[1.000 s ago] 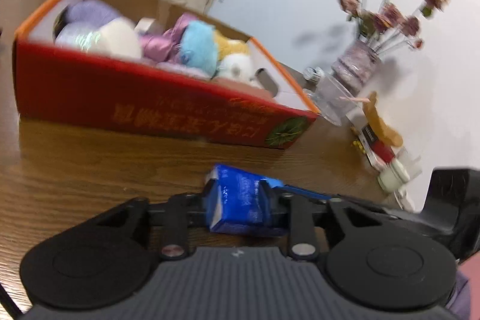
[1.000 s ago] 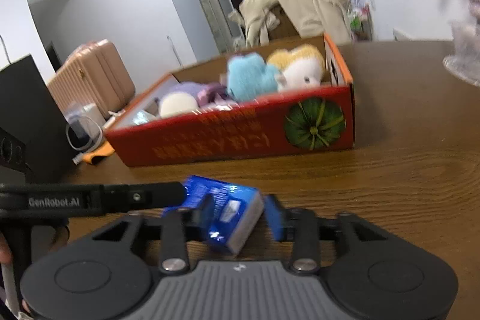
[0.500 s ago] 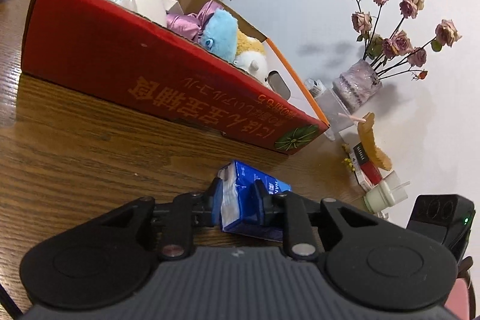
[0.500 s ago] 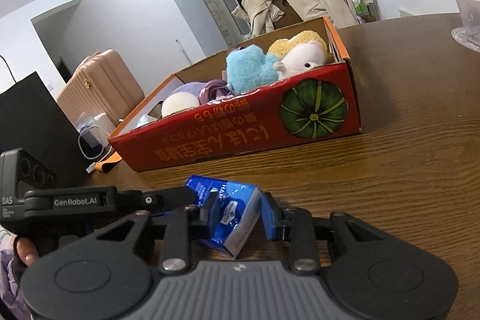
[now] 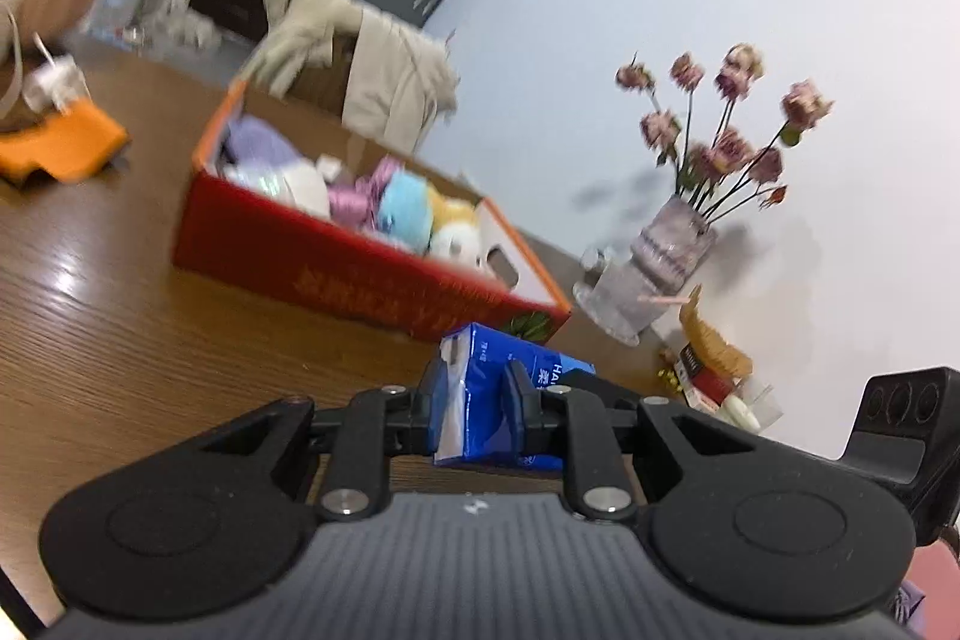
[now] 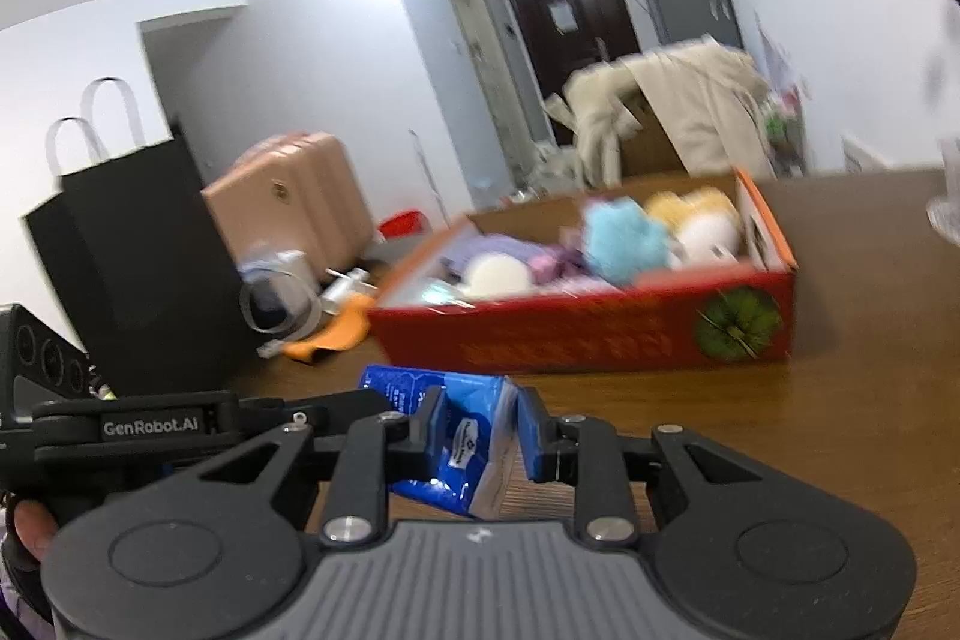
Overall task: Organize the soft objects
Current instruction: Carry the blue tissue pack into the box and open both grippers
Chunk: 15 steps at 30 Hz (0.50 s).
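Observation:
A blue soft tissue pack (image 5: 486, 400) is held between both grippers above the wooden table. My left gripper (image 5: 474, 400) is shut on one end of it. My right gripper (image 6: 480, 427) is shut on the other end of the tissue pack (image 6: 462, 436). The left gripper's arm (image 6: 180, 424) shows at the left of the right wrist view. A red cardboard box (image 5: 336, 268) holds several plush toys, among them a light blue one (image 5: 405, 214). The box (image 6: 588, 334) stands beyond the pack in the right wrist view too.
A glass vase of dried roses (image 5: 672, 250) stands right of the box near the wall, with small bottles and snacks (image 5: 714, 382) beside it. A black paper bag (image 6: 132, 256), a cable reel (image 6: 276, 301) and an orange cloth (image 5: 54, 148) lie at the table's left.
Both grippers have lifted the tissue pack up from the table and tilted back, so the box now looks farther and lower. The grip on the pack is unchanged.

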Available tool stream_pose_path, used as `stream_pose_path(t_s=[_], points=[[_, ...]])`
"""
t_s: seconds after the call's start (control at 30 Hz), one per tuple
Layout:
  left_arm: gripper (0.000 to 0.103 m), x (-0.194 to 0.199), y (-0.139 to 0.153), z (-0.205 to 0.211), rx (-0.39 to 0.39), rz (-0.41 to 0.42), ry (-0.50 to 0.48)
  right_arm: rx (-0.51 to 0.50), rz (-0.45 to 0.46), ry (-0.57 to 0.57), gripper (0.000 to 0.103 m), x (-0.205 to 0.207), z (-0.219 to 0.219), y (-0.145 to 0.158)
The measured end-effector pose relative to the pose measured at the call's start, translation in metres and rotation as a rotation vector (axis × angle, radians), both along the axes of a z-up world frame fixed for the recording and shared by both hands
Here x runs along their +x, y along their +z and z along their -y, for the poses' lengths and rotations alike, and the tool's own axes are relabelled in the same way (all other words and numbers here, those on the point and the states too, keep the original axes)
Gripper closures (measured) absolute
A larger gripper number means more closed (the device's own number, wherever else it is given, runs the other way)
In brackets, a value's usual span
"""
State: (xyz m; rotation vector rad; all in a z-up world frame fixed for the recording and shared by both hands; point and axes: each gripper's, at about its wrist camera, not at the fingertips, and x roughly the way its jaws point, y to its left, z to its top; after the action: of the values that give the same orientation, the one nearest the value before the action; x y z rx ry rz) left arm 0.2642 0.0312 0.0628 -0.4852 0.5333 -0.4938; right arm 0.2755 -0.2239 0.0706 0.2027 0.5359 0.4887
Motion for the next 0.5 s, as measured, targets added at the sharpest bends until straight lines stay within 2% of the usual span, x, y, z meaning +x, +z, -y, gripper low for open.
stream_pose_path(t_s=[0.13, 0.27, 0.4, 0.5], points=[[0.083, -0.021, 0.011, -0.016, 0.001, 0.024, 0.023, -0.006, 0.024, 0.023, 0.079, -0.015, -0.019, 0.012], [0.083, -0.026, 0.016, -0.024, -0.015, 0.039, 0.026, -0.017, 0.041, 0.028, 0.079, -0.020, -0.030, 0.020], [0.083, -0.010, 0.026, -0.027, -0.020, 0.055, 0.013, -0.032, 0.069, 0.023, 0.079, -0.008, -0.035, 0.030], [0.083, 0.020, 0.041, -0.030, -0.020, 0.078, 0.001, -0.042, 0.110, 0.026, 0.079, 0.017, -0.036, 0.045]])
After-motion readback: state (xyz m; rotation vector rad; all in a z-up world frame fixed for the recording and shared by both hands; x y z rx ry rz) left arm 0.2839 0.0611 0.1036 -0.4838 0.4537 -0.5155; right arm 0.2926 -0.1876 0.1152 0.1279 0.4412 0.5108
